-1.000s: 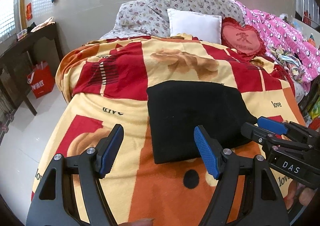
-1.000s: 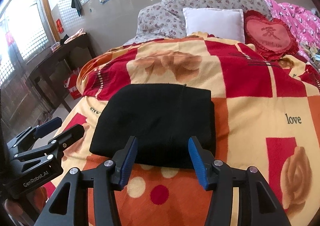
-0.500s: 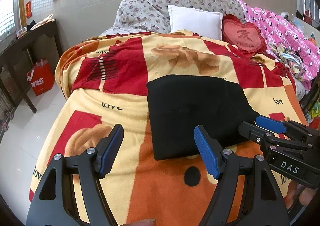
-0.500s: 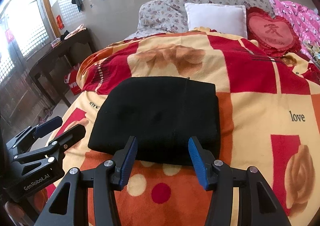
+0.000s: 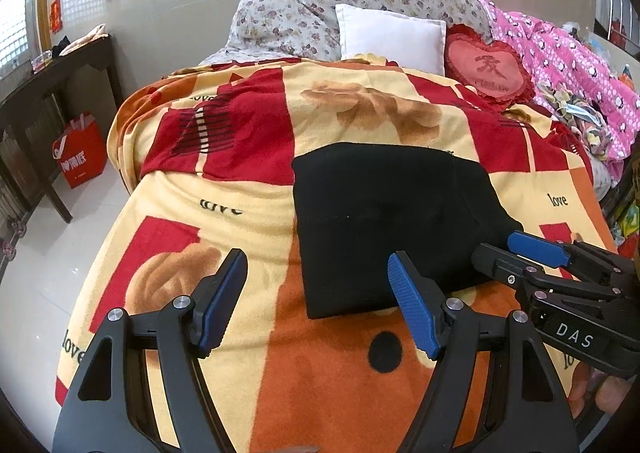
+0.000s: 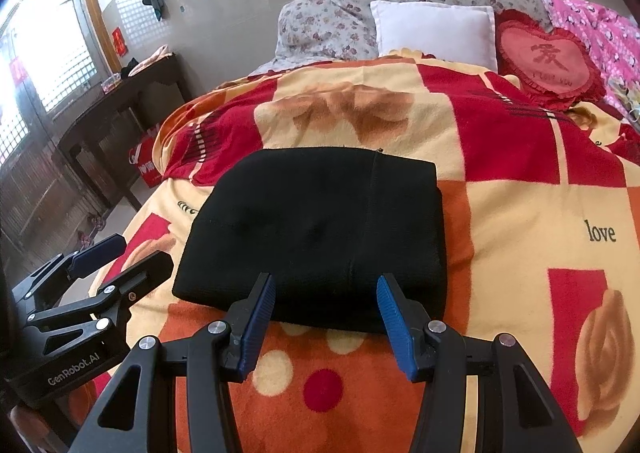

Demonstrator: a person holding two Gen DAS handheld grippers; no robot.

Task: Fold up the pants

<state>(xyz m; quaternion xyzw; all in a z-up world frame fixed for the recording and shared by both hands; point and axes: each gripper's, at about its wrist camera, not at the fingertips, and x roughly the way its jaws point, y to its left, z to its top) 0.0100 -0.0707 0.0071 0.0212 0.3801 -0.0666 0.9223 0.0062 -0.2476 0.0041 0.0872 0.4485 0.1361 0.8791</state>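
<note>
Both hand-held grippers, left (image 5: 318, 303) and right (image 6: 326, 323), have backed off wide open and empty, so the black pants (image 6: 320, 237) on the bed (image 6: 520, 213) look pretty much folded.

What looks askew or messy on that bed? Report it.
Nothing stands out. The black pants lie folded in a compact, flat rectangle on the blanket; the left gripper and the right gripper are open, holding nothing.
</note>
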